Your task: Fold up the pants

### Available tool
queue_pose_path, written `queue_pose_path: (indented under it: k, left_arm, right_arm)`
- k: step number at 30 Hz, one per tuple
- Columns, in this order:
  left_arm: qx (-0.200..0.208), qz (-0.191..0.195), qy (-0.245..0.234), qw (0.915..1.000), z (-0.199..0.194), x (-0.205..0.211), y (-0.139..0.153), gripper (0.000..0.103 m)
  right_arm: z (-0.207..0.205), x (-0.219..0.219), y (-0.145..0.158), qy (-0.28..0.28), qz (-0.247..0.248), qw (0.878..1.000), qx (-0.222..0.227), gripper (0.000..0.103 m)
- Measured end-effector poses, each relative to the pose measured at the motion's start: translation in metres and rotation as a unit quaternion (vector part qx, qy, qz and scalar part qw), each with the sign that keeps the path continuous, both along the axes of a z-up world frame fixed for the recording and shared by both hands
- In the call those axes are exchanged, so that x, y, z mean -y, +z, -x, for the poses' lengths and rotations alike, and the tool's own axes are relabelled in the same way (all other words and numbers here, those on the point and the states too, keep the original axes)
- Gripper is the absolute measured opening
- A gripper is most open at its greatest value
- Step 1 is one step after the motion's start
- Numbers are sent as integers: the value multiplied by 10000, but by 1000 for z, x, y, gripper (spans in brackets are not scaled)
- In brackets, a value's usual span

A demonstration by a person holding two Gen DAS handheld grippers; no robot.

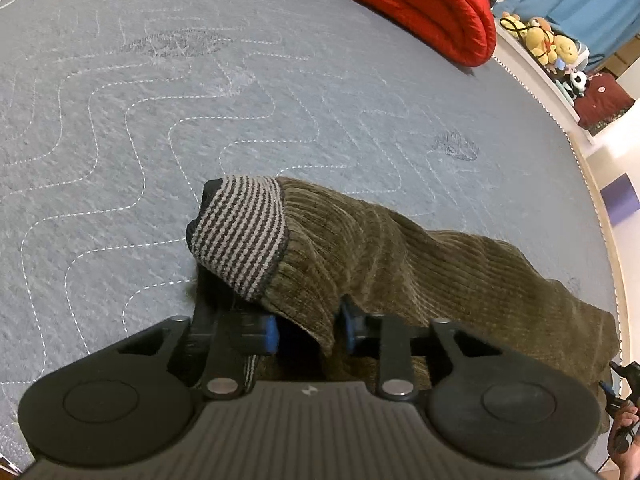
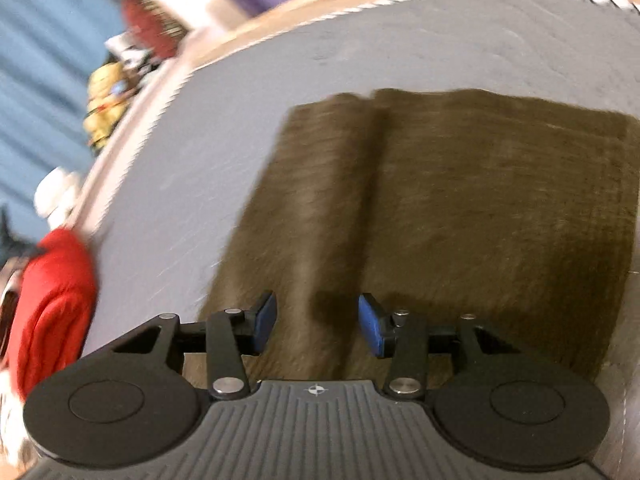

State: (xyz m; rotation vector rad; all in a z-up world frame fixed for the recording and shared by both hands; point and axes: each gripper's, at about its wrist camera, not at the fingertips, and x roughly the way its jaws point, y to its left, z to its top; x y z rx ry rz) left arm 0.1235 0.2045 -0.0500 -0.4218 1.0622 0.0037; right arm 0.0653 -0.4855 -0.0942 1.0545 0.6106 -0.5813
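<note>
Your left tool (image 1: 308, 330) is pinching a fold of the brown pants (image 1: 400, 256). Its blue pads (image 1: 271, 333) press on the cloth from both sides. The striped waistband (image 1: 240, 232) sticks up just past the pads, at about 11 o'clock from the tool. The rest of the pants hangs away toward 3 o'clock, down to the bed (image 1: 160, 120).

Your right tool (image 2: 318, 322) is spread wide and holds nothing. It hovers over the pants (image 2: 460, 200), which lie flat on the bed (image 2: 400, 40) here. This picture is blurry, so small things are hard to see.

A red blanket (image 1: 420, 4) is bunched up at the far end of the bed, at 1 o'clock from your left tool, well apart from the pants. Past the bed's edge, at 2 o'clock, some yellow stuffed toys (image 1: 548, 40) sit in a row.
</note>
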Motion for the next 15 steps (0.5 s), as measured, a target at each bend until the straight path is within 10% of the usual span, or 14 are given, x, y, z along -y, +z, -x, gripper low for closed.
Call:
queue_pose_path:
  k: [8, 12, 15]
  left_arm:
    - [153, -144, -58, 9998, 1, 8, 5, 15]
    - [282, -186, -164, 9993, 5, 11, 11, 13]
    - [386, -158, -246, 9988, 9, 10, 18, 11]
  right_arm:
    - [-19, 19, -20, 53, 173, 9998, 48, 48]
    - [-24, 39, -19, 359, 311, 9982, 375, 8]
    - [-18, 43, -3, 504, 620, 9952, 573, 6]
